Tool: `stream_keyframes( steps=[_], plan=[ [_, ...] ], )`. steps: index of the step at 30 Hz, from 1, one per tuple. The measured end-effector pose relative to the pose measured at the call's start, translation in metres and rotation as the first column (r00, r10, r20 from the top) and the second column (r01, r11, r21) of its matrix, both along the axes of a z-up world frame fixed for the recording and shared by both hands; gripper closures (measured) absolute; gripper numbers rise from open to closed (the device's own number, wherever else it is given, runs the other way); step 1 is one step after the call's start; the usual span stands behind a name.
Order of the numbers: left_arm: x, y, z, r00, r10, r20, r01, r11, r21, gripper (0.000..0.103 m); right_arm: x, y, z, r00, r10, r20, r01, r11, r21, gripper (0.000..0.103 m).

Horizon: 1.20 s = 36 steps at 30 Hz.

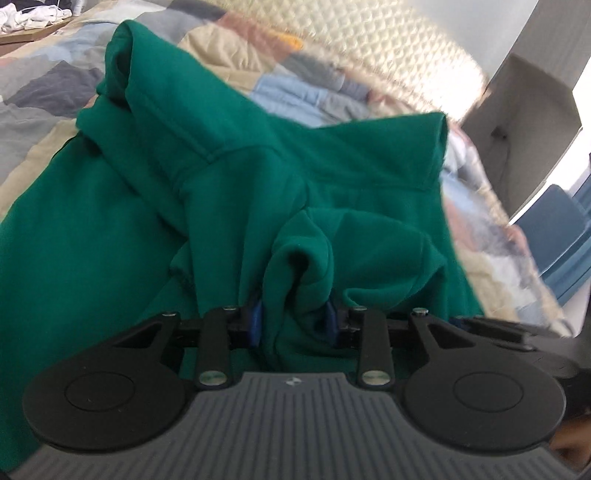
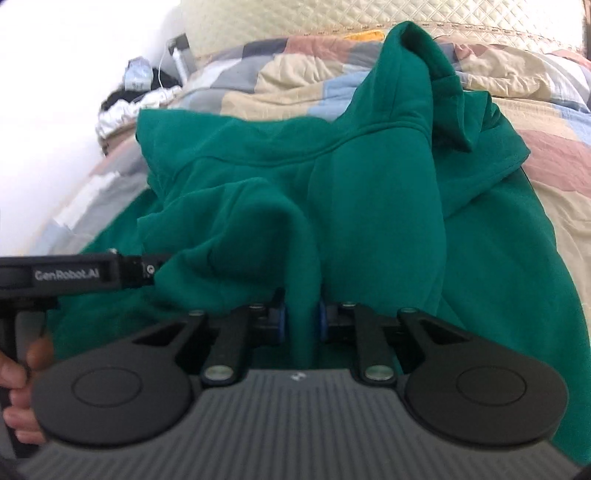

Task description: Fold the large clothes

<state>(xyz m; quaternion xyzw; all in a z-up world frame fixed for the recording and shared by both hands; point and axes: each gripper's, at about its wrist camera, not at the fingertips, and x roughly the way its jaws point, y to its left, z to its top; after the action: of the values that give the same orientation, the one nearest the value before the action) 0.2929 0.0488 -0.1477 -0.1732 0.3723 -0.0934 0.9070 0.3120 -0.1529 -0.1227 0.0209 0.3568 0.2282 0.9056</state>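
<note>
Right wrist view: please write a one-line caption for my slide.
Right gripper pinches a fold of the green hoodie between its jaws above a patchwork quilt, with the left gripper alongside.

A patchwork quilt (image 2: 280, 77) covers the bed below a cream quilted headboard (image 2: 295, 22), white clothes (image 1: 33, 16) lying nearby.

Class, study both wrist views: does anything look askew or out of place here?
Nothing damaged or spilled. The green fleece hoodie lies rumpled, not flat, on the patchwork quilt, bunched where the left gripper and right gripper pinch it.
</note>
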Motion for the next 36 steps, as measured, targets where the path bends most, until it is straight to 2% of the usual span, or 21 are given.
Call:
stream_keyframes(
  steps=[2,6,8,10,11,14,18,22,26,29,33,34,35,36],
  plan=[
    [0.0,-0.001,0.0,1.0,0.004,0.01,-0.005,1.0,0.012,0.066,-0.003,0.0,0.001,1.0,0.006,0.011,-0.006,1.0,-0.005,0.084],
    [-0.018,0.01,0.014,0.99,0.042,0.133,-0.036,0.999,-0.041,0.062,-0.006,-0.014,0.012,1.0,-0.018,0.012,0.017,0.997,0.077,0.079],
    [-0.031,0.02,0.028,0.974,0.089,0.207,-0.077,0.995,-0.063,0.046,-0.011,-0.025,0.022,0.999,-0.033,0.025,0.03,0.991,0.129,0.07],
    [-0.045,0.034,0.042,0.95,0.146,0.275,-0.124,0.987,-0.099,0.038,-0.018,-0.038,0.033,0.998,-0.051,0.049,0.04,0.98,0.193,0.058],
    [-0.048,0.041,0.046,0.941,0.177,0.29,-0.149,0.982,-0.115,0.036,-0.02,-0.045,0.037,0.996,-0.061,0.058,0.047,0.974,0.222,0.056],
    [-0.041,0.059,0.051,0.928,0.249,0.276,-0.222,0.967,-0.126,0.036,-0.023,-0.062,0.046,0.989,-0.113,0.091,0.084,0.956,0.28,0.047],
    [0.002,0.073,0.043,0.947,0.267,0.179,-0.247,0.961,-0.127,0.036,-0.006,-0.063,0.045,0.981,-0.165,0.105,0.129,0.948,0.289,0.046],
    [0.033,0.078,0.024,0.951,0.28,0.132,-0.263,0.956,-0.133,0.036,0.025,-0.056,0.039,0.972,-0.21,0.102,0.178,0.95,0.258,0.046],
    [0.064,0.096,0.002,0.946,0.306,0.104,-0.273,0.93,-0.246,0.036,0.051,-0.056,0.029,0.957,-0.271,0.105,0.238,0.938,0.25,0.046],
    [0.081,0.102,-0.01,0.95,0.297,0.097,-0.258,0.921,-0.292,0.036,0.075,-0.057,0.02,0.953,-0.289,0.09,0.25,0.919,0.306,0.046],
    [0.093,0.094,-0.018,0.954,0.276,0.117,-0.25,0.947,-0.202,0.037,0.106,-0.052,-0.001,0.952,-0.304,0.033,0.284,0.917,0.28,0.048],
    [0.095,0.092,-0.018,0.955,0.27,0.124,-0.247,0.954,-0.173,0.044,0.11,-0.053,-0.008,0.954,-0.3,0.014,0.283,0.914,0.291,0.048],
    [0.097,0.09,-0.017,0.957,0.257,0.131,-0.238,0.96,-0.149,0.06,0.114,-0.053,-0.013,0.954,-0.299,-0.009,0.288,0.909,0.302,0.051],
    [0.099,0.088,-0.016,0.959,0.242,0.148,-0.223,0.965,-0.136,0.066,0.116,-0.052,-0.016,0.956,-0.294,-0.022,0.286,0.908,0.306,0.058]
  ],
)
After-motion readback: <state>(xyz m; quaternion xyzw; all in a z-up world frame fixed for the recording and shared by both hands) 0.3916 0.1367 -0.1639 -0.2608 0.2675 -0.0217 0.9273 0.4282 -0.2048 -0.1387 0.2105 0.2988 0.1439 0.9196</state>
